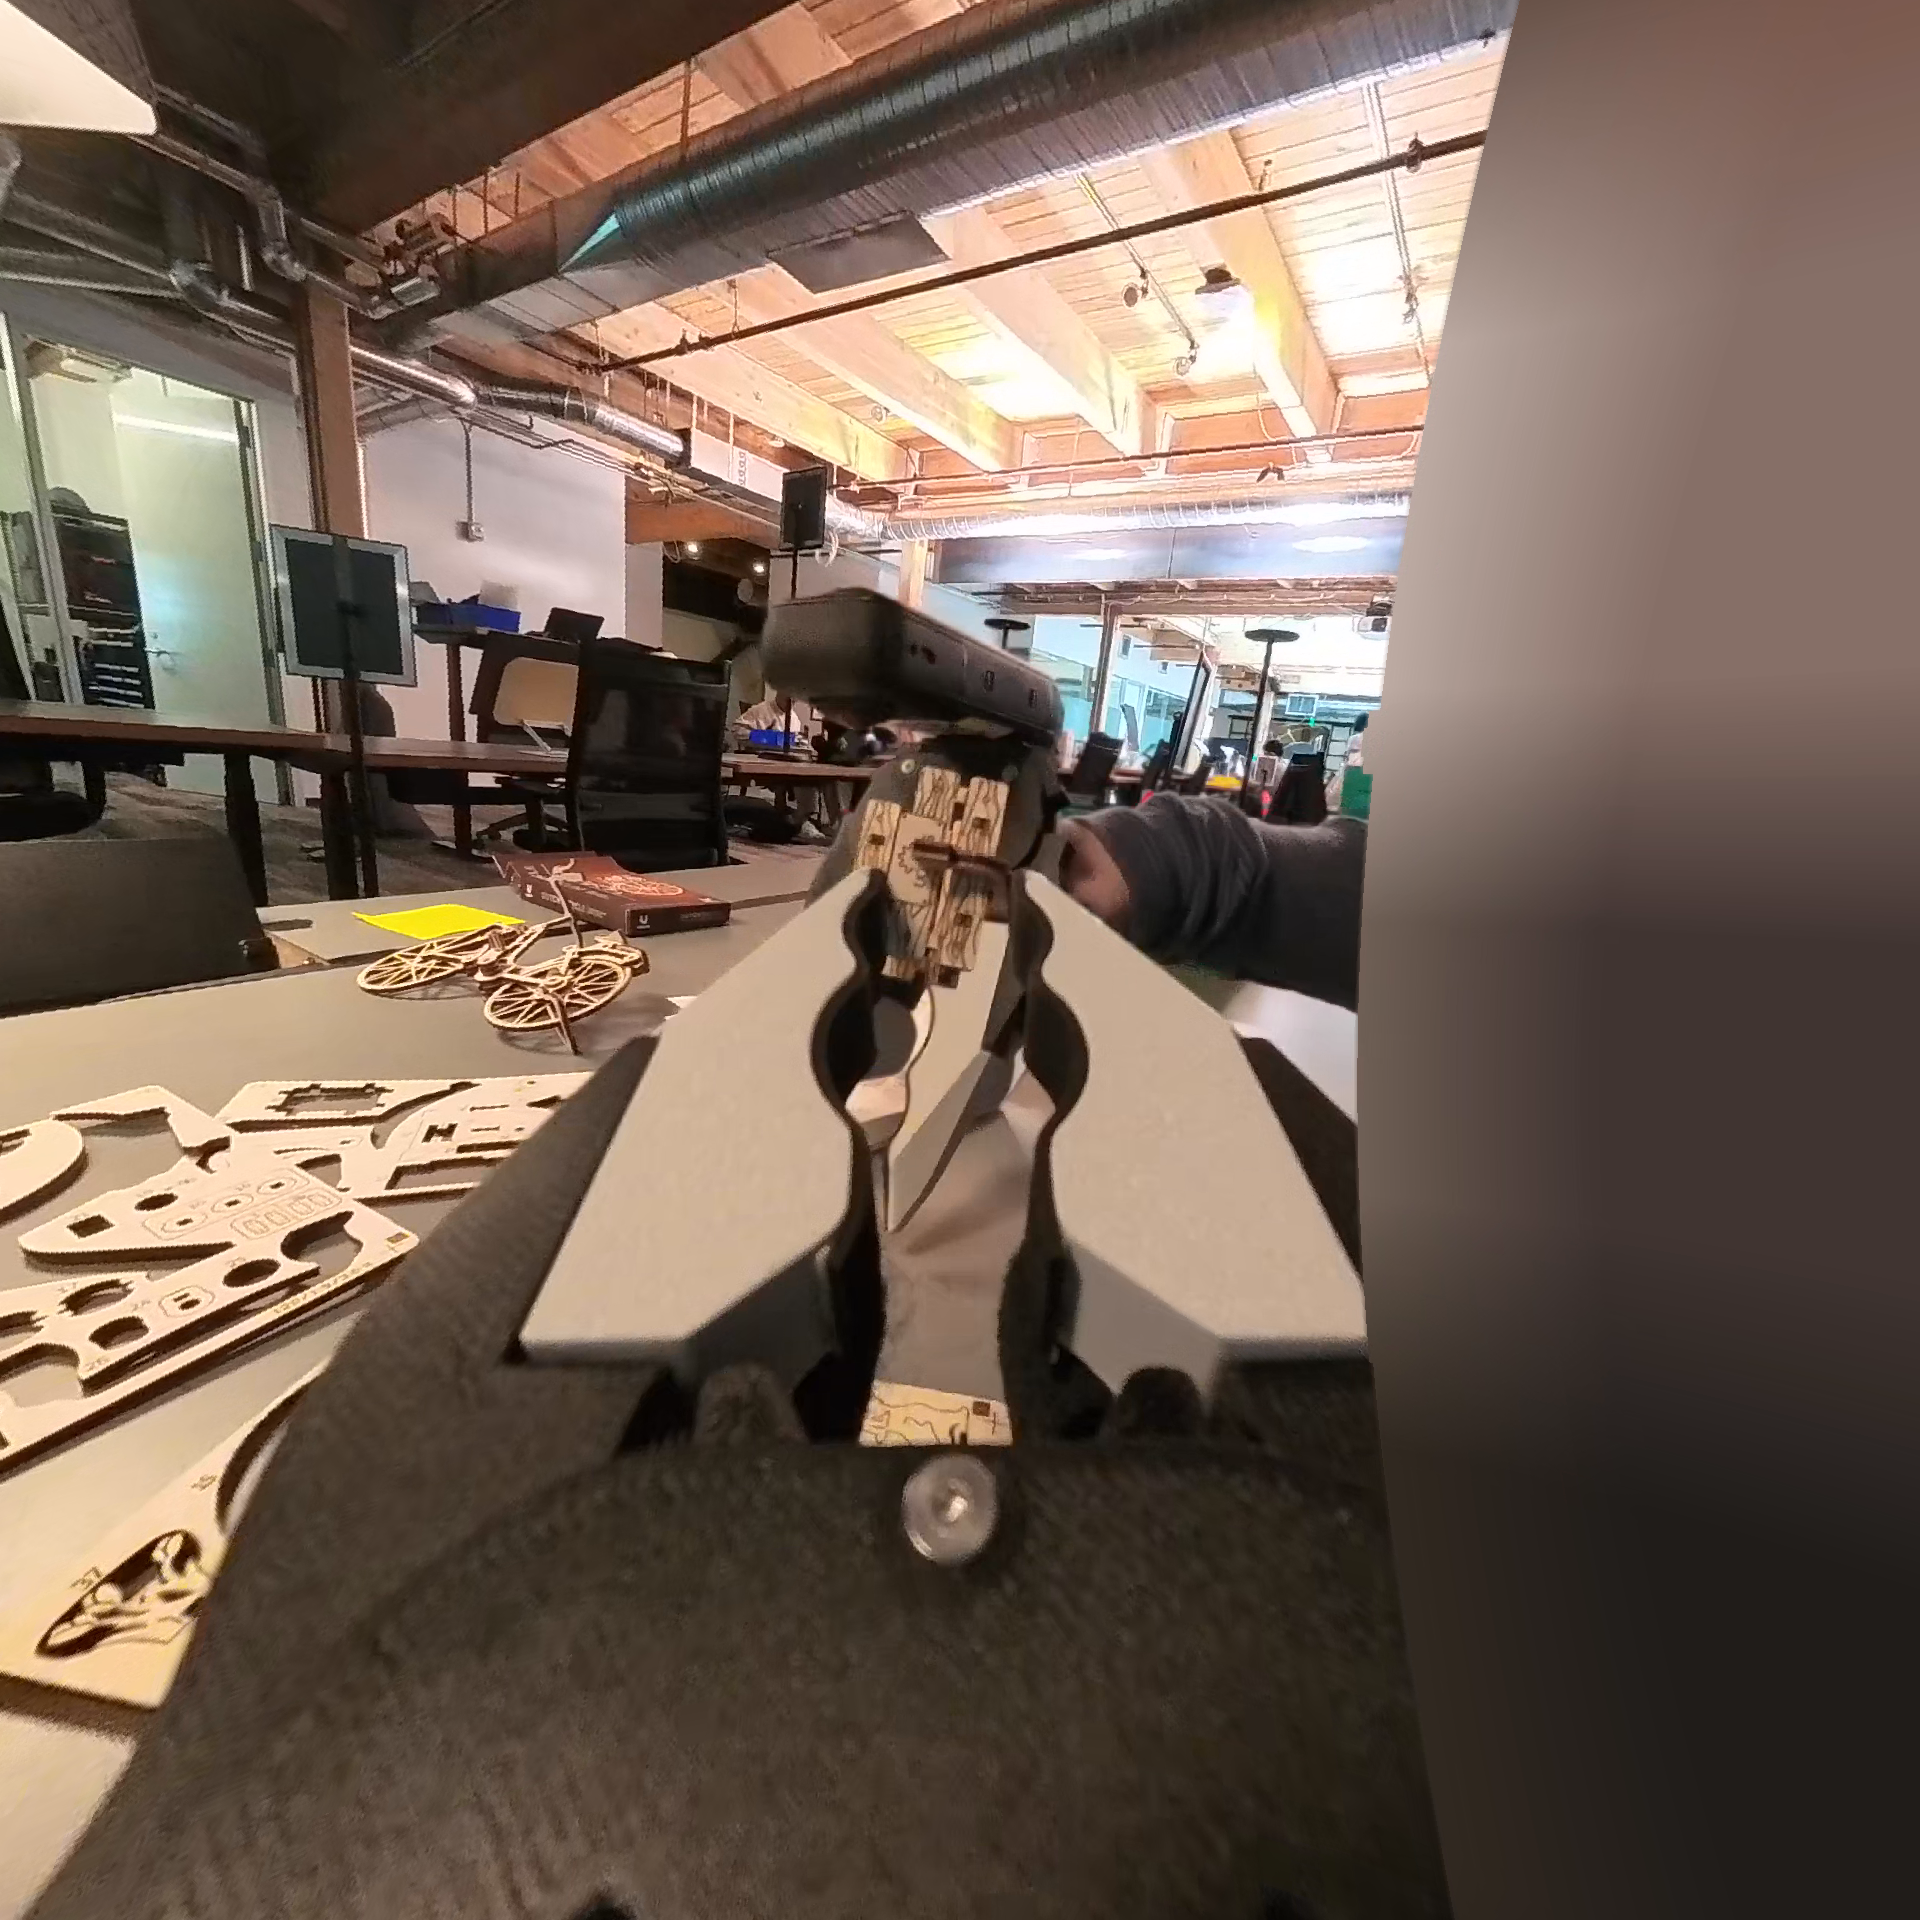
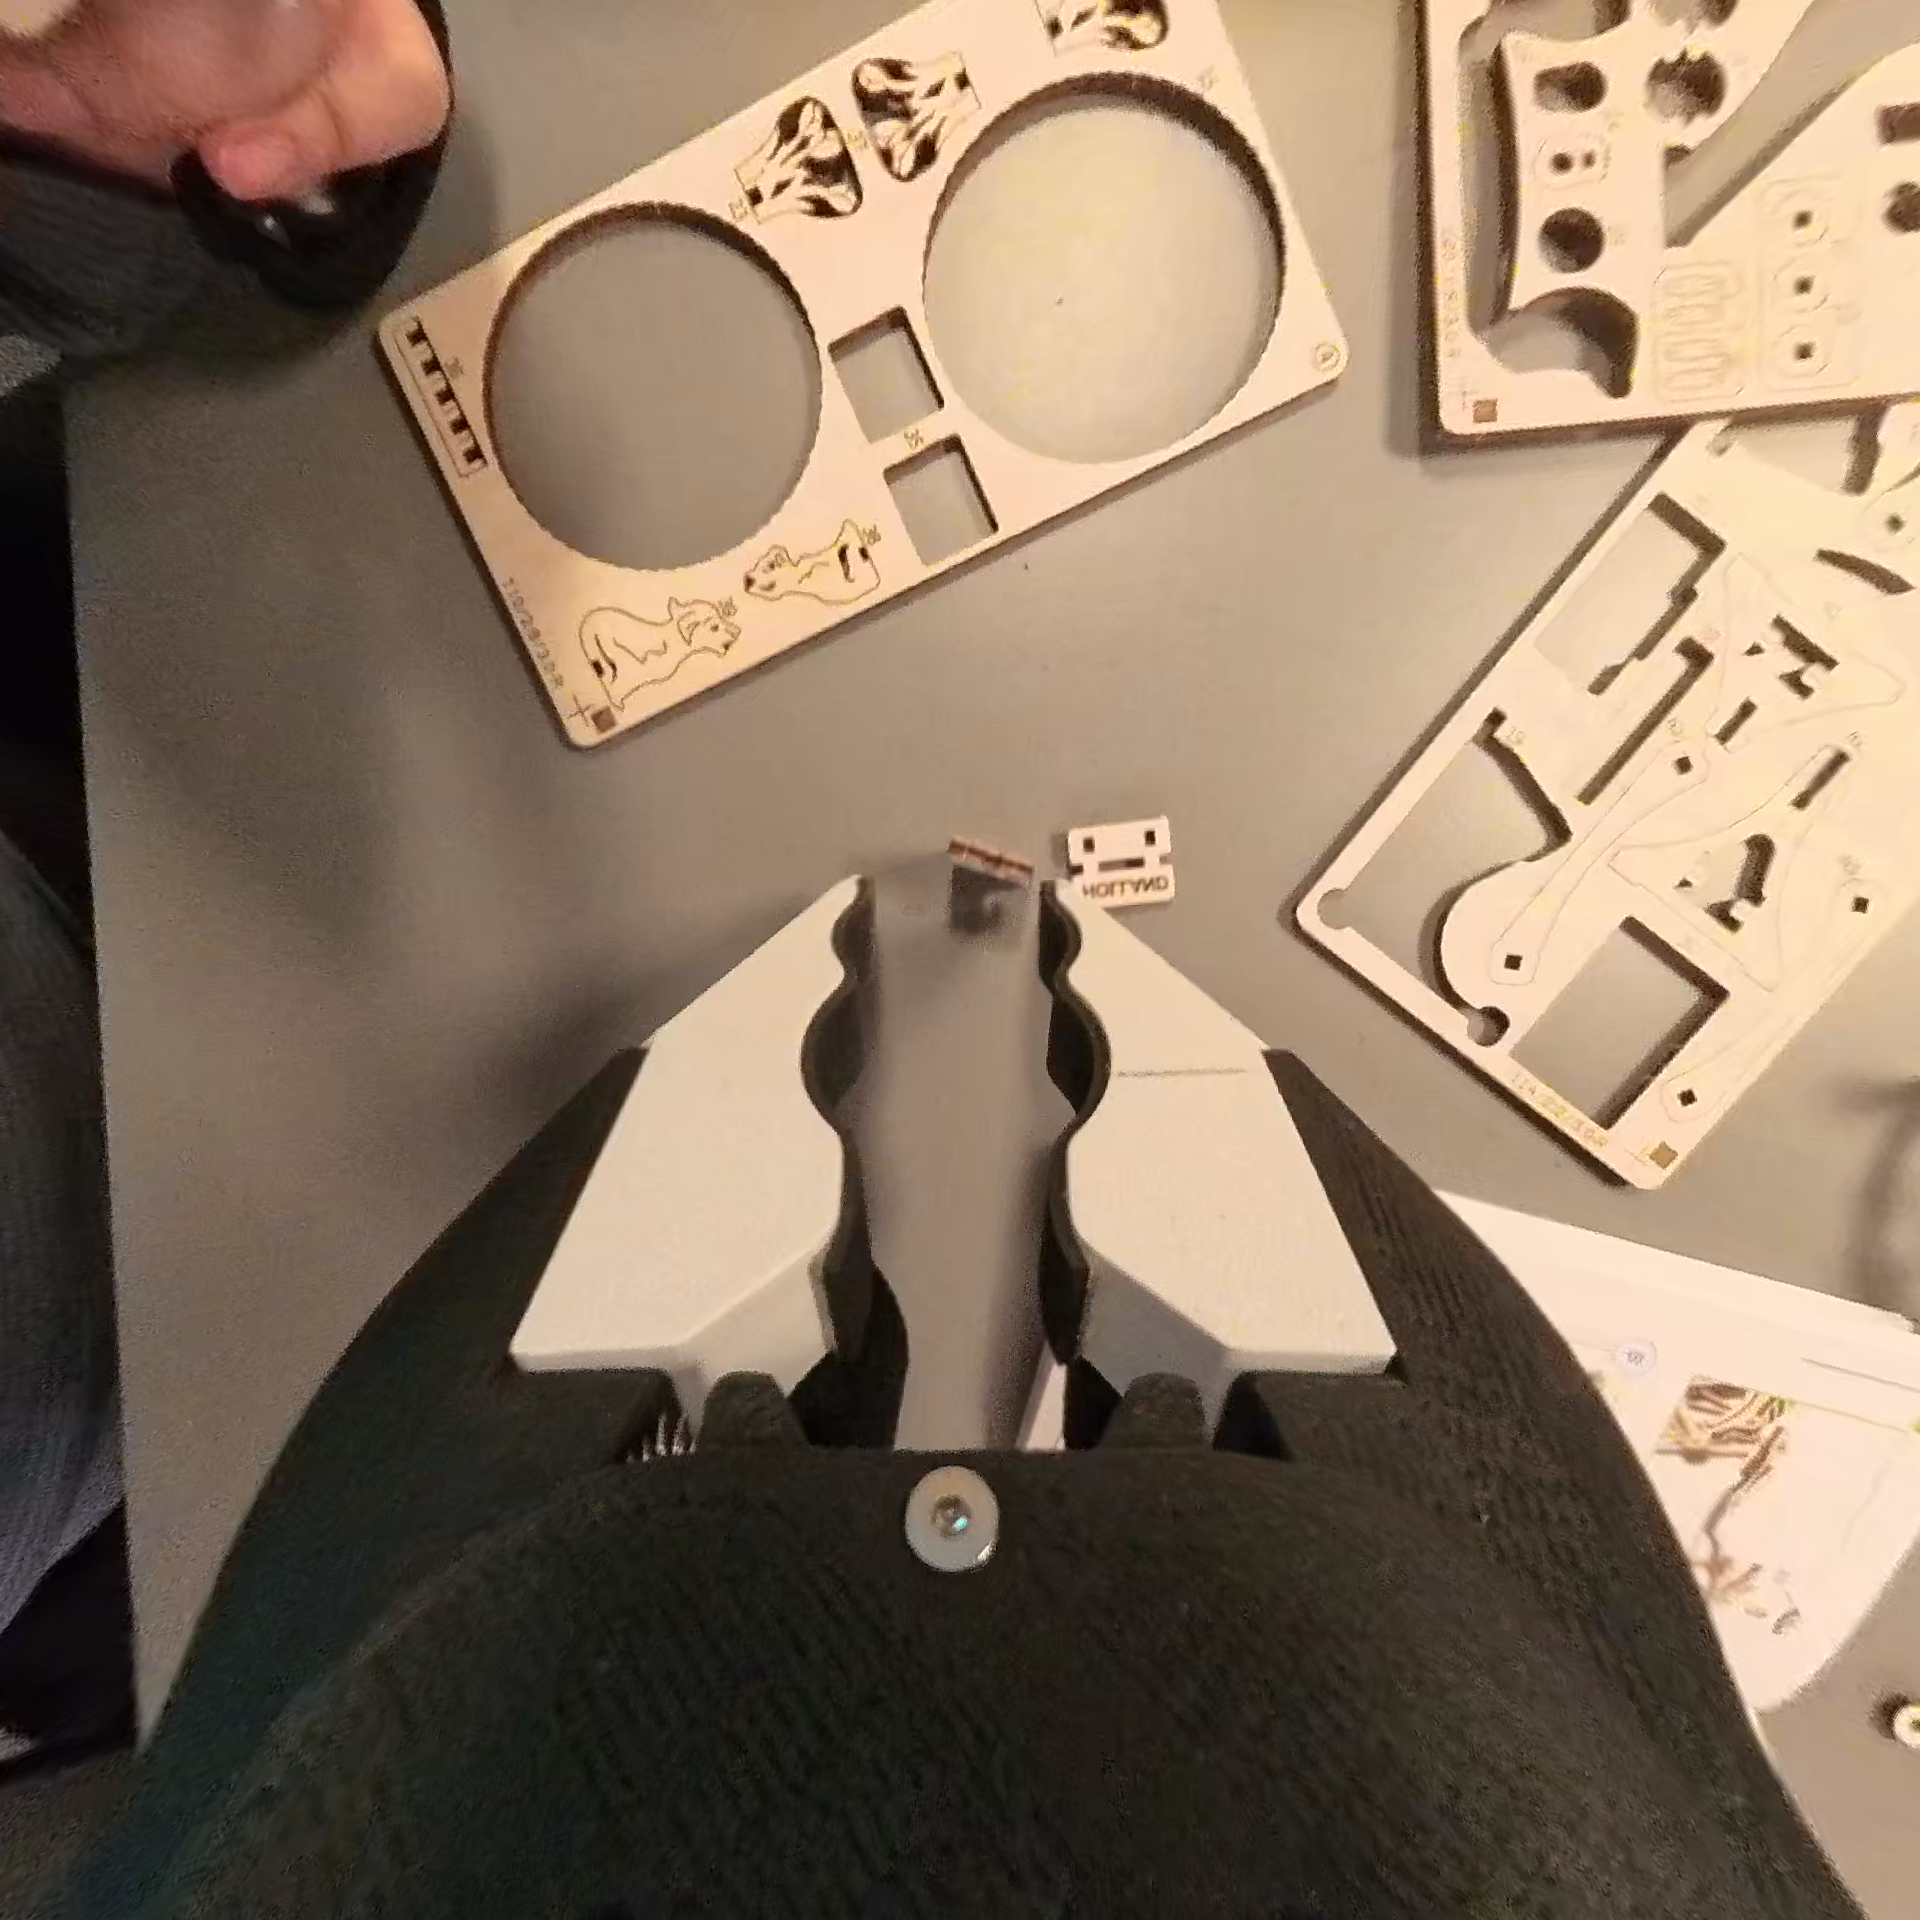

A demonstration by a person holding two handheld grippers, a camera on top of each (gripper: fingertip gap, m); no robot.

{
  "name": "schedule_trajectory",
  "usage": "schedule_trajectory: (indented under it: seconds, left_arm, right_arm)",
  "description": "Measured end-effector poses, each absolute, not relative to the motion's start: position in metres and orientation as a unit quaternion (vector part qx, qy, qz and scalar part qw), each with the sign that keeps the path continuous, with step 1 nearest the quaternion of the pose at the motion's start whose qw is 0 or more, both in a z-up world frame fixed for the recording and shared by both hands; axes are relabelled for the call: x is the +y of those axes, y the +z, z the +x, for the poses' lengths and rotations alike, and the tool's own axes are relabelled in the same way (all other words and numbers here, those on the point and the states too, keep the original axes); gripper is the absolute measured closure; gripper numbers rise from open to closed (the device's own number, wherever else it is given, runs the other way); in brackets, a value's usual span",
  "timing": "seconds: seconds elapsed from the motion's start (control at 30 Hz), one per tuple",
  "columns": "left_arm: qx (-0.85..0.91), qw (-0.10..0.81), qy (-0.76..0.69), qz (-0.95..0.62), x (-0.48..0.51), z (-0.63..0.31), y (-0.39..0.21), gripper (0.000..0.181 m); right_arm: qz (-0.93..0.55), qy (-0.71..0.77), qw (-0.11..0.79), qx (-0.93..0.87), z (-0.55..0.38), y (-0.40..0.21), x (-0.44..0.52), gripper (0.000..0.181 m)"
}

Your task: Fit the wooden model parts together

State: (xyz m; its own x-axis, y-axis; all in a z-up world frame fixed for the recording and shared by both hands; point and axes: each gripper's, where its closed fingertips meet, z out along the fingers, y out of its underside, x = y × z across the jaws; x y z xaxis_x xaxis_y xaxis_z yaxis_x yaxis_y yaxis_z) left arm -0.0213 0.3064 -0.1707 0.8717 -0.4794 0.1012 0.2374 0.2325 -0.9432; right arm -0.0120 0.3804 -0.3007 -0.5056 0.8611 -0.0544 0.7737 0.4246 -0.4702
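In the left wrist view my left gripper (image 1: 943, 883) is shut on a small wooden assembly (image 1: 935, 873) of slotted, engraved plates and holds it above the table. Behind it the right gripper's black body (image 1: 904, 665) points down, held by a sleeved hand (image 1: 1195, 883). In the right wrist view my right gripper (image 2: 951, 888) looks straight down at the grey table (image 2: 312, 831), its jaws apart. A tiny wooden piece (image 2: 987, 860), seen edge-on and blurred, lies between its tips. A small flat slotted part (image 2: 1120, 868) lies just right of the right fingertip.
Punched-out wooden sheets lie around: one with two round holes (image 2: 862, 343), others at the right (image 2: 1621, 883) and top right (image 2: 1662, 208). A paper sheet (image 2: 1714, 1455) is at lower right. A finished wooden bicycle (image 1: 509, 961), a brown box (image 1: 613, 894) and a yellow note (image 1: 436, 920) sit farther back. A hand (image 2: 208, 104) is at top left. About 15 cm separates my left fingertips from my right.
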Motion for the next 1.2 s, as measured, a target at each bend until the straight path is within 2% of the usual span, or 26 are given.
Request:
schedule_trajectory:
  seconds: [0.27,0.43,0.57,0.7,0.83,1.03,1.17,1.2]
  left_arm:
    - [0.1,0.78,-0.237,-0.571,0.305,-0.023,-0.17,0.16]
    - [0.1,0.779,-0.243,-0.57,0.305,-0.023,-0.17,0.16]
    - [0.097,0.779,-0.246,-0.569,0.304,-0.024,-0.169,0.16]
    - [0.098,0.777,-0.251,-0.569,0.304,-0.023,-0.17,0.16]
    - [0.098,0.776,-0.251,-0.571,0.305,-0.023,-0.17,0.16]
    - [0.09,0.777,-0.252,-0.569,0.305,-0.026,-0.17,0.16]
    - [0.089,0.777,-0.257,-0.568,0.304,-0.027,-0.17,0.16]
    - [0.088,0.777,-0.258,-0.568,0.304,-0.027,-0.17,0.16]
  right_arm:
    - [-0.478,0.212,0.133,-0.842,-0.02,-0.302,0.378,0.152]
    - [-0.478,0.209,0.113,-0.845,-0.007,-0.305,0.379,0.16]
    - [-0.463,0.203,0.067,-0.86,0.019,-0.307,0.376,0.155]
    - [-0.422,0.258,0.139,-0.858,0.0,-0.288,0.369,0.146]
    - [-0.404,0.266,0.168,-0.859,-0.02,-0.286,0.369,0.141]
    - [-0.463,0.226,0.121,-0.848,-0.023,-0.308,0.377,0.154]
    - [-0.483,0.258,0.112,-0.829,-0.029,-0.308,0.373,0.155]
    - [-0.484,0.264,0.106,-0.828,-0.029,-0.308,0.372,0.161]
